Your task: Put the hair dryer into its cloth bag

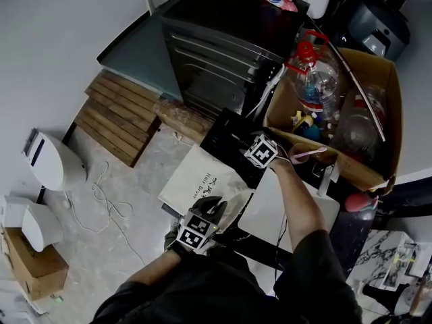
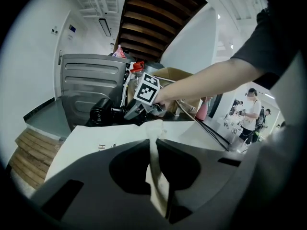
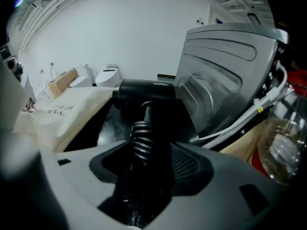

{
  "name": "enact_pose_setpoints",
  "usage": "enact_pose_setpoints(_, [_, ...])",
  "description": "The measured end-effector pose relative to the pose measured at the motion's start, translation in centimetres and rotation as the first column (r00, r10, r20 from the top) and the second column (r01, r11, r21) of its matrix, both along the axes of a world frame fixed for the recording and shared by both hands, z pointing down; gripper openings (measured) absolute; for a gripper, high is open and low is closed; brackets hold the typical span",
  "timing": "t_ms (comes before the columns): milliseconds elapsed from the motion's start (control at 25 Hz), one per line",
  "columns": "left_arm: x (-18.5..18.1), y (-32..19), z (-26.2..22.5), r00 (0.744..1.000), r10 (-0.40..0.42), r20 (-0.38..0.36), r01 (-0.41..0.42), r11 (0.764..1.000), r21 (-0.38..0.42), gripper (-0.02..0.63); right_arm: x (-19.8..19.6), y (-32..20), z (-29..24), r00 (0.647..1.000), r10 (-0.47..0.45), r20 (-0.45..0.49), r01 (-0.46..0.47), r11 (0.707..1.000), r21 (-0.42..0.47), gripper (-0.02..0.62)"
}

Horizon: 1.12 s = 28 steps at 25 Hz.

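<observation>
Hair dryer (image 3: 144,92), black, lies on a dark surface in front of the grey metal cabinet (image 3: 225,75), just beside the cream cloth bag (image 1: 199,181). It is not yet in the bag. The right gripper (image 3: 145,150) is closed on the lower end of its handle, where the ribbed cord sleeve begins. The left gripper (image 2: 154,143) is closed on a fold of the bag's edge and lifts it a little.

Several things could go wrong, in my judgement. The left gripper pinches only one fold, so the mouth may be narrow and the wide barrel could catch on the hem and push the bag away. The right gripper holds far from the heavy barrel, so the dryer could swing or slip in the jaws when it is lifted. The cord could also stay outside and drag. Whether the mouth is really open, I cannot tell.

The handle's long axis runs from the right gripper's jaws straight away to the barrel. The barrel lies crosswise to it, with one round end turned toward the bag's side.
</observation>
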<state>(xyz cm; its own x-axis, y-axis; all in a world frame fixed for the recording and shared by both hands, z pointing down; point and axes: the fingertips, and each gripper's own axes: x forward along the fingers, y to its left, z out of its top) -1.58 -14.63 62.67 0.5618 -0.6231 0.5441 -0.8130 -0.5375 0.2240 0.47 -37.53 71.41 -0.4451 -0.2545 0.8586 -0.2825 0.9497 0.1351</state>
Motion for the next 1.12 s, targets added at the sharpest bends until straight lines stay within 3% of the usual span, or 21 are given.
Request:
enact_pose_setpoints(240, [0.1,0.0,0.2,1.0,0.012,-0.002,-0.012,1.0,-0.009,0.028,0.0,-0.2,1.3,0.998,0.025,0.049,-0.021,0.996,-0.084,0.238])
enact_pose_setpoints(800, [-0.1,0.0,0.7,1.0,0.012,-0.007,-0.012,1.0,-0.024,0.028,0.5,0.3,0.7,0.991,0.078,0.107,-0.071,0.995,-0.067,0.227])
enact_pose_setpoints(1120, [-0.4,-0.4,0.7,1.0,0.003,-0.024,-0.004,0.999,-0.033,0.028,1.4,0.2,-3.9,0.965,0.152,0.215,-0.144,0.988,-0.054,0.226])
